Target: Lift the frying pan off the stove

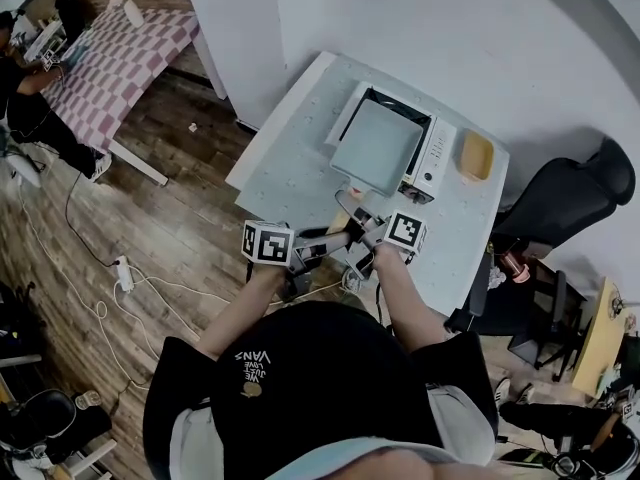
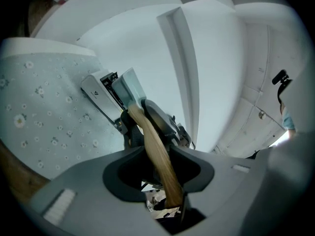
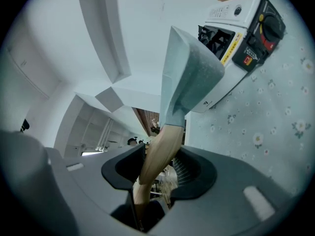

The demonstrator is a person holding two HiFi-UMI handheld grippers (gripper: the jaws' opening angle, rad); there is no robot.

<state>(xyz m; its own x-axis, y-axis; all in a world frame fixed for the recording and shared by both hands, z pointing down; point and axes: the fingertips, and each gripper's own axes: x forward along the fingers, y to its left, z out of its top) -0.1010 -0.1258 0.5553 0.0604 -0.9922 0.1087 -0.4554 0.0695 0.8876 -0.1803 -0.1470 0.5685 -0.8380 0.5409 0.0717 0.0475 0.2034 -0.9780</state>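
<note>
The left gripper and the right gripper are both clamped on the wooden handle, one from 9 o'clock and one from 3 o'clock. At 12 o'clock from them, the square pale-blue frying pan is over the white portable stove on the floral table.
</note>
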